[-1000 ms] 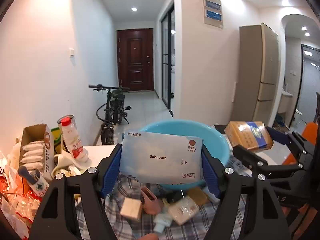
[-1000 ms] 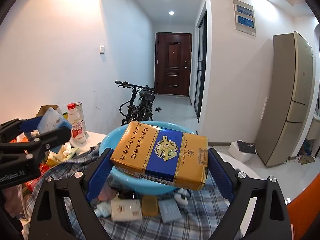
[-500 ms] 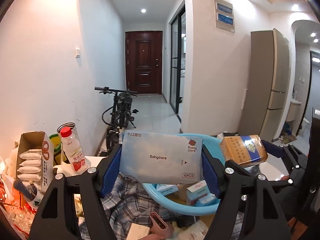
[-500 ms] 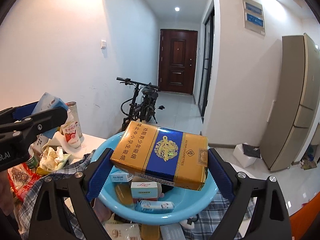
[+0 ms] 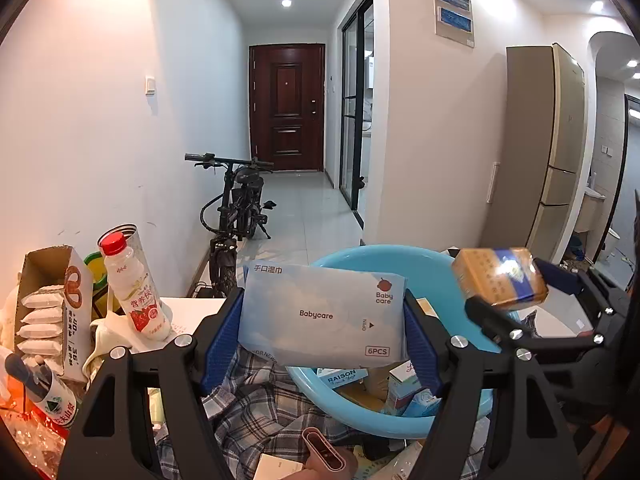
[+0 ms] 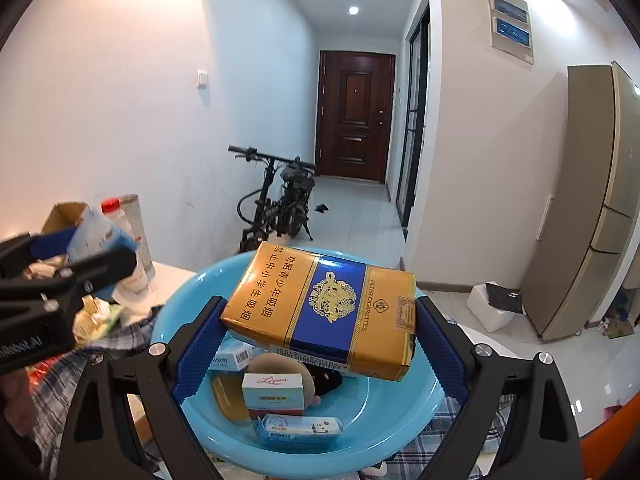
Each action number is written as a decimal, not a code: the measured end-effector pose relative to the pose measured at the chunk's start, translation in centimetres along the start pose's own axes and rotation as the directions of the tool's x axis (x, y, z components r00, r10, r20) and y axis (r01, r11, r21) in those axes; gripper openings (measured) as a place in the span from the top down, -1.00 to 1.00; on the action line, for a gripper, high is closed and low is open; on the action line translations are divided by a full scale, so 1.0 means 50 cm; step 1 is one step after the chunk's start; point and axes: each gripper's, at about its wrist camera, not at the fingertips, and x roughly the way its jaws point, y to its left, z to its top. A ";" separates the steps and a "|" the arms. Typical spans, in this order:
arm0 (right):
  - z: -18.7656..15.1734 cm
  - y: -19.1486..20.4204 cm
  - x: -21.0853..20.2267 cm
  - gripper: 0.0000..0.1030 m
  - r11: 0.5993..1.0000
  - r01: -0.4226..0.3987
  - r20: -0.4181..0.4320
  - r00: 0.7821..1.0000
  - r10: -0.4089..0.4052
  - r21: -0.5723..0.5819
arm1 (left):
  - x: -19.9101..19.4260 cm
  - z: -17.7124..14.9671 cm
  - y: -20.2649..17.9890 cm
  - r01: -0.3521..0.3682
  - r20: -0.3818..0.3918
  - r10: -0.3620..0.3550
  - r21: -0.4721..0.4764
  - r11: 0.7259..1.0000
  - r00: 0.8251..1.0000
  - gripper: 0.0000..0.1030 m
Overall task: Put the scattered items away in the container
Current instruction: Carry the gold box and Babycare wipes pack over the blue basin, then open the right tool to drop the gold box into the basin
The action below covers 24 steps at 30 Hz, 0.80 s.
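Note:
My left gripper (image 5: 322,326) is shut on a pale blue Babycare wet-wipes pack (image 5: 320,316) and holds it just left of and above the light blue basin (image 5: 360,408). My right gripper (image 6: 320,332) is shut on a gold and blue cigarette carton (image 6: 320,308) and holds it over the basin (image 6: 380,432). The carton also shows in the left wrist view (image 5: 500,276). Several small boxes lie in the basin, among them a white and red box (image 6: 272,394) and a blue pack (image 6: 300,432).
A plaid cloth (image 5: 256,412) covers the table. A strawberry drink bottle (image 5: 136,292), an open cardboard box of sachets (image 5: 48,308) and snack bags stand at the left. Loose small items (image 5: 320,452) lie on the cloth in front of the basin. A bicycle (image 5: 236,216) stands in the hallway.
Both grippers have risen and moved forward with their loads. The basin's inside has come into view, and the carton now hangs over it.

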 end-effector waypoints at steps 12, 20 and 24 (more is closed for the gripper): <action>-0.007 0.004 0.011 -0.81 1.000 0.007 -0.017 1.000 -0.007 -0.011 | 0.010 0.000 0.003 0.001 -0.015 -0.001 -0.009 1.000 1.000 -0.40; -0.008 0.001 0.011 -0.83 1.000 0.000 -0.026 1.000 -0.001 -0.015 | 0.017 0.001 0.003 0.006 -0.021 -0.006 -0.010 1.000 1.000 -0.40; -0.014 0.002 0.019 -1.00 0.999 0.021 -0.038 0.999 -0.022 -0.032 | 0.018 0.002 0.003 0.007 -0.021 -0.007 -0.010 1.000 1.000 -0.40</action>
